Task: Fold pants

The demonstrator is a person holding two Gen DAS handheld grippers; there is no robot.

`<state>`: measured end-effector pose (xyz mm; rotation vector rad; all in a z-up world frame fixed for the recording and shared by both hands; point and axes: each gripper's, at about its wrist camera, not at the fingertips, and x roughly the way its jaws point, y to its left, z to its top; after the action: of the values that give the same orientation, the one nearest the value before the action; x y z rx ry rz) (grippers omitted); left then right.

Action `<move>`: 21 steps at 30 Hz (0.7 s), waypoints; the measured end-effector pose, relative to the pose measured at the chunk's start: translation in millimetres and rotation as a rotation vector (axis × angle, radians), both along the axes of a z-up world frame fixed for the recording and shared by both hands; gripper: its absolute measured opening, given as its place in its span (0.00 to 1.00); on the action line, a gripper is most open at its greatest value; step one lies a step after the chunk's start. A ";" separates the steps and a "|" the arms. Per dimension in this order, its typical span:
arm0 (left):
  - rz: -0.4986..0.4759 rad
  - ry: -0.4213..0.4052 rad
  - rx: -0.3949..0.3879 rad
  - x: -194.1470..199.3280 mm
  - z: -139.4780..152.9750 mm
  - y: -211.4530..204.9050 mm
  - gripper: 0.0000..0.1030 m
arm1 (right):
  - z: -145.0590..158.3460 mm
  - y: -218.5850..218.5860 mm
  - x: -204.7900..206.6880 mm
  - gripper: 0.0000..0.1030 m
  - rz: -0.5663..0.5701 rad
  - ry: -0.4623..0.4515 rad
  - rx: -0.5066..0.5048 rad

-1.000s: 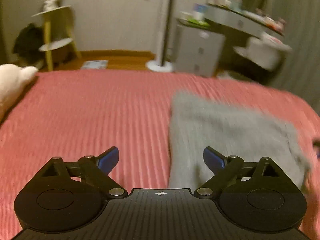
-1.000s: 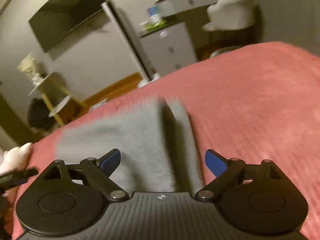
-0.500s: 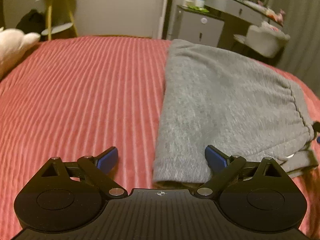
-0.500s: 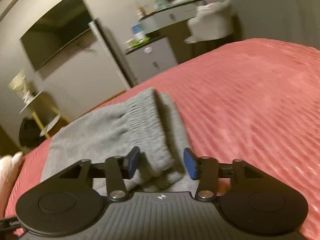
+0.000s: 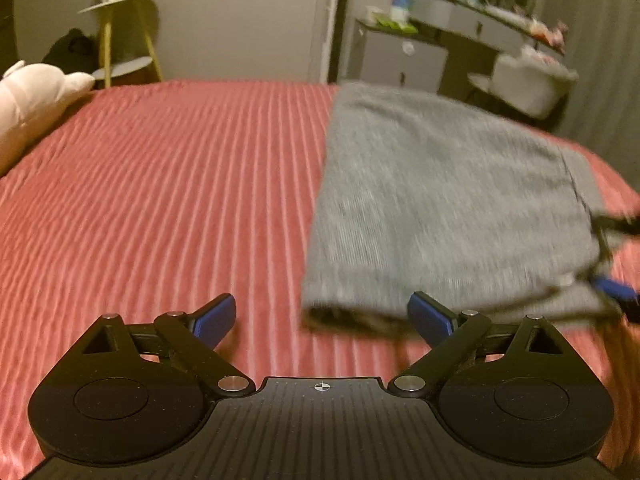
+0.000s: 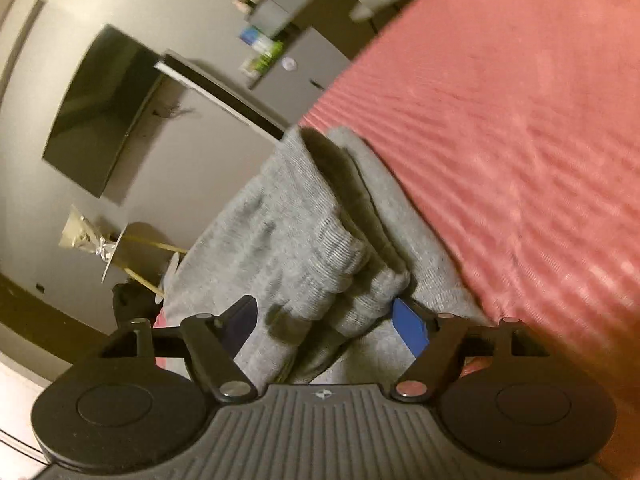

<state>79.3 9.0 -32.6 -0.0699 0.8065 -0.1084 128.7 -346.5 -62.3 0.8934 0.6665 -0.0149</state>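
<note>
A wide bed [image 5: 160, 184] with a ribbed pink-red cover fills most of both views. Its left half is bare cover, running to the far edge and to a pale plush toy [image 5: 32, 100] at the left edge. Beyond the far edge stand a yellow side table [image 5: 120, 40] on the left and a grey drawer unit [image 5: 400, 60] on the right.

The grey pants [image 5: 440, 200] lie folded on the right half of the bed. Their long axis runs from the near edge toward the far edge, with a cuffed end nearest the left gripper and the elastic waistband on the right side. The far end reaches close to the bed's far edge.

The left gripper [image 5: 322, 318] hovers low over the cover at the near left corner of the pants; its jaws are spread wide and hold nothing. Half a second ago its view was sharp, now the pants are blurred and sit slightly further off.

The right gripper [image 6: 326, 322] has its jaws part-way closed around the bunched waistband [image 6: 344, 276], the blue pad [image 6: 410, 330] touching cloth; whether the grip is firm cannot be told. Since the earlier frame its view has rolled, so the bed now tilts steeply, and the waistband is lifted off the layer beneath
</note>
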 end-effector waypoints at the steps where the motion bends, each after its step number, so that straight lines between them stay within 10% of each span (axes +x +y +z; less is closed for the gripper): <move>1: -0.020 -0.005 0.022 -1.8 -3.1 -2.9 0.94 | -4.9 -0.7 3.9 0.74 -0.009 0.005 0.021; 3: -0.018 -0.008 0.104 1.0 -8.5 -10.2 0.92 | -8.3 0.8 8.8 0.72 -0.039 0.011 0.044; 4: -0.010 -0.015 0.123 4.4 -9.7 -11.2 0.91 | -8.6 3.1 10.8 0.53 -0.047 0.010 0.042; 7: 0.020 -0.026 0.012 9.3 -5.6 -2.4 0.87 | -11.4 8.1 6.8 0.44 -0.061 -0.006 0.032; 14: 0.052 -0.015 -0.003 26.0 -20.8 -9.3 0.91 | -22.0 1.3 11.0 0.61 -0.086 -0.054 0.159; 16: 0.091 -0.027 -0.042 28.5 -20.9 -4.9 0.89 | -17.1 9.0 15.0 0.43 -0.084 -0.043 0.097; 21: 0.090 -0.111 -0.002 19.3 -15.7 -4.4 0.78 | 7.9 12.2 5.5 0.35 -0.090 -0.125 0.102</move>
<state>98.6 4.5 -48.2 -0.1011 0.6918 -0.0276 134.3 -334.3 -54.4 1.0138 0.5139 -0.0054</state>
